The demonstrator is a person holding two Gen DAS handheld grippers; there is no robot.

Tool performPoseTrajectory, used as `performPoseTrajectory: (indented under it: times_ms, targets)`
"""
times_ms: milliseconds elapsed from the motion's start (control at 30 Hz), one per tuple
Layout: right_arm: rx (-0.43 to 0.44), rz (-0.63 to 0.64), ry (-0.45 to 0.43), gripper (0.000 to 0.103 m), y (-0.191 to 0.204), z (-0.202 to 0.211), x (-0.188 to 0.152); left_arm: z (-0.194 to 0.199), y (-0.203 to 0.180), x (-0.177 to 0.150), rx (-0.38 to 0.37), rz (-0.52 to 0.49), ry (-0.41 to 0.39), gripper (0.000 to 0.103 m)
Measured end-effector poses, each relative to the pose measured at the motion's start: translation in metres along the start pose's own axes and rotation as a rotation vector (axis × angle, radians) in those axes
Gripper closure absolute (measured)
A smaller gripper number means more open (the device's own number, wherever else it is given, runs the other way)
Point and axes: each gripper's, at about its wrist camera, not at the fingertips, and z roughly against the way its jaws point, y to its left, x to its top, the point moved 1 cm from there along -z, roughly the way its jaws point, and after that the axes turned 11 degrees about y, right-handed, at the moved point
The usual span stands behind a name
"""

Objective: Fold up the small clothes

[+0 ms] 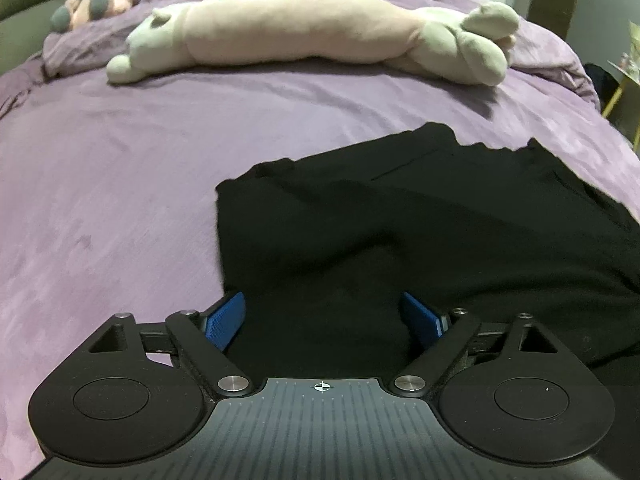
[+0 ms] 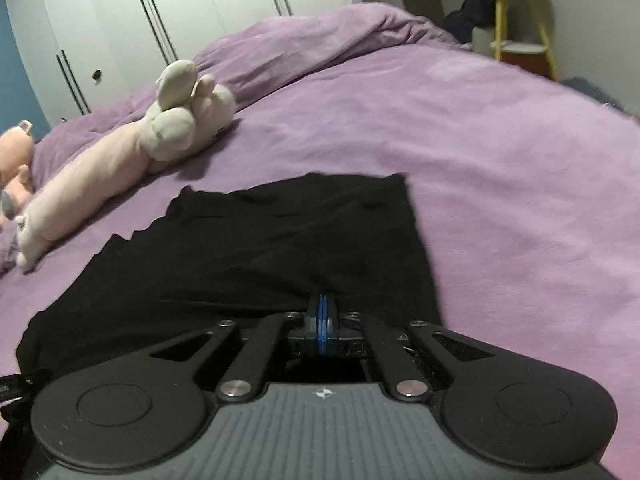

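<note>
The right gripper [image 2: 322, 312] is pinching the near edge of the black garment [image 2: 256, 248] while the left gripper [image 1: 322, 316] is straddling it unclenched (2 grippers, fold seemingly barely begun), cloth lying mostly flat on the purple bedspread [image 2: 500, 152].

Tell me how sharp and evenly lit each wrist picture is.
Left wrist view: dim, fisheye-bent; the black garment shows almost no fold detail and the plush toy looks soft. Right wrist view: purple bedspread smeared toward the right edge, as if by motion.
</note>
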Motion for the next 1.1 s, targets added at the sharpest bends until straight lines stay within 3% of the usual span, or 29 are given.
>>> performPoseTrajectory:
  times_ms: [133, 367, 500, 567, 600, 633, 800, 900, 967, 1033, 1100]
  targets:
    - [0.024, 0.054, 0.019, 0.100, 0.010, 0.018, -0.015, 0.005, -0.007, -0.007, 0.031, -0.027, -0.001, 0.013]
    - [-0.069, 0.258, 0.029, 0.100, 0.022, 0.009, -0.026, 0.008, -0.011, -0.012, 0.057, -0.059, 0.020, 0.013]
    - [-0.066, 0.277, 0.077, 0.099, 0.021, 0.026, -0.026, 0.021, -0.006, -0.014, 0.042, -0.073, 0.057, 0.013]
    - [-0.043, 0.255, 0.124, 0.090, 0.013, 0.044, -0.033, 0.036, -0.001, -0.023, 0.033, -0.085, 0.064, 0.016]
    - [-0.007, 0.225, 0.146, 0.078, 0.003, 0.058, -0.042, 0.046, 0.003, -0.032, 0.010, -0.102, 0.069, 0.016]
    - [0.024, 0.203, 0.156, 0.074, -0.006, 0.072, -0.051, 0.054, 0.008, -0.043, -0.015, -0.116, 0.076, 0.016]
    - [0.061, 0.081, 0.230, 0.073, -0.065, 0.152, -0.120, 0.101, 0.039, -0.122, -0.105, -0.159, 0.127, 0.016]
    - [0.104, -0.034, 0.272, 0.073, -0.092, 0.186, -0.151, 0.124, 0.058, -0.170, -0.108, -0.145, 0.148, 0.016]
    - [0.141, -0.067, 0.303, 0.070, -0.100, 0.197, -0.163, 0.132, 0.069, -0.193, -0.095, -0.112, 0.165, 0.016]
    - [0.102, -0.051, 0.329, 0.069, -0.101, 0.199, -0.167, 0.137, 0.080, -0.207, -0.094, -0.060, 0.182, 0.016]
    - [0.117, -0.063, 0.332, 0.069, -0.104, 0.200, -0.168, 0.141, 0.088, -0.218, -0.108, -0.017, 0.191, 0.016]
